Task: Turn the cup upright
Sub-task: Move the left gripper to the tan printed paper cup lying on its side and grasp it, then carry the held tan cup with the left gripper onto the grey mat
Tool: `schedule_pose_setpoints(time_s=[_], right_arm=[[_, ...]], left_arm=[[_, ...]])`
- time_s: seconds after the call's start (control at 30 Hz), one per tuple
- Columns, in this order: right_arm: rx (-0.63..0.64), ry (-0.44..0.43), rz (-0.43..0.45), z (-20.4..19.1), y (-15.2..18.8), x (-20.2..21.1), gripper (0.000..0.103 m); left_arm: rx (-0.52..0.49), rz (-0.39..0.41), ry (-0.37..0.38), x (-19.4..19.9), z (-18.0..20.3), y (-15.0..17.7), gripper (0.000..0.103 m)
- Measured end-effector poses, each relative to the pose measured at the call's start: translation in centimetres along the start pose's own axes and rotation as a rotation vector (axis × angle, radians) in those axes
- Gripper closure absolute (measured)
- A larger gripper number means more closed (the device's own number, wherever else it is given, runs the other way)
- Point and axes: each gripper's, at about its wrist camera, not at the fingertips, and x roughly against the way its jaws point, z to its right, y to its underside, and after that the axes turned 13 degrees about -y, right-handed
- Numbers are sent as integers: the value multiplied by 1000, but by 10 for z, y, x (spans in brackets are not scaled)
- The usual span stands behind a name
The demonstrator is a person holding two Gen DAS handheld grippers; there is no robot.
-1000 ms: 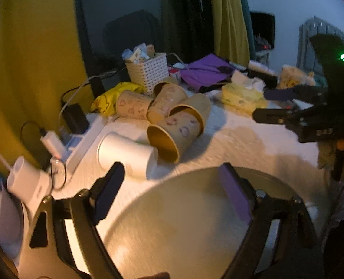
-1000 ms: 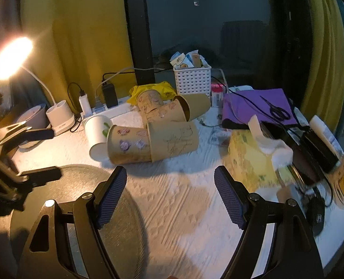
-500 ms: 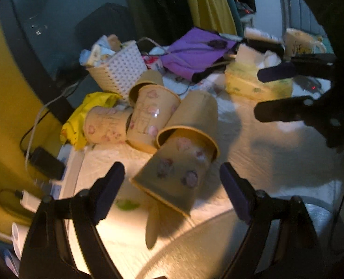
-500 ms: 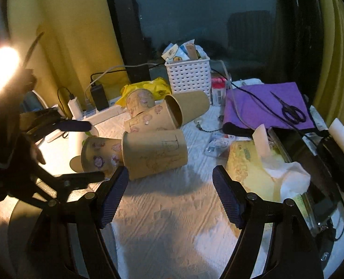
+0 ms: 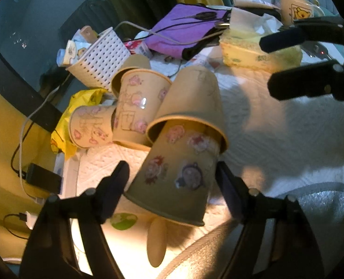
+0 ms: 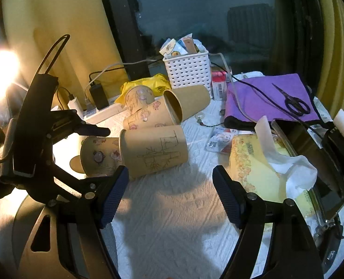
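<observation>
Several tan paper cups lie on their sides in a heap on the white cloth. The nearest, a sticker cup (image 5: 178,176), has its base end pushed into a plain sketched cup (image 5: 195,100). My left gripper (image 5: 172,183) is open with its fingers either side of the sticker cup's wide end; I cannot tell if they touch it. In the right wrist view the sticker cup (image 6: 99,155) and sketched cup (image 6: 155,153) lie left of centre. My right gripper (image 6: 169,193) is open and empty, a little in front of them.
A white basket (image 6: 187,72), yellow bag (image 6: 148,83), purple cloth with scissors (image 6: 295,104), tissue box (image 6: 260,162) and charger cables crowd the back and right. A white cup (image 5: 123,220) lies under the left gripper. A bright lamp (image 6: 0,74) glares at left.
My left gripper has moved forward over the white cup and up to the sticker cup, which now sits between its fingers. My right gripper has moved closer to the heap.
</observation>
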Motion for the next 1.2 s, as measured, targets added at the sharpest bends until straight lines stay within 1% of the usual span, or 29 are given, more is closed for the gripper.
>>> schedule_pose_setpoints(time_s=[0.27, 0.43, 0.67, 0.77, 0.83, 1.0, 1.2], right_arm=[[6, 9, 25, -13, 1, 15, 25], [14, 11, 40, -28, 4, 27, 25], [32, 26, 45, -56, 14, 43, 25], [49, 28, 50, -75, 20, 52, 25], [55, 25, 50, -86, 25, 56, 25], [59, 17, 28, -109, 45, 61, 25], [61, -13, -9, -137, 73, 60, 25]], left_arm=[[17, 31, -15, 29, -7, 0, 28], [37, 43, -7, 55, -9, 10, 28], [97, 66, 55, 96, -3, 39, 28], [124, 86, 114, 116, 1, 52, 28], [129, 99, 132, 128, 6, 61, 28], [156, 115, 173, 154, 22, 95, 28], [199, 113, 220, 171, 40, 135, 28]])
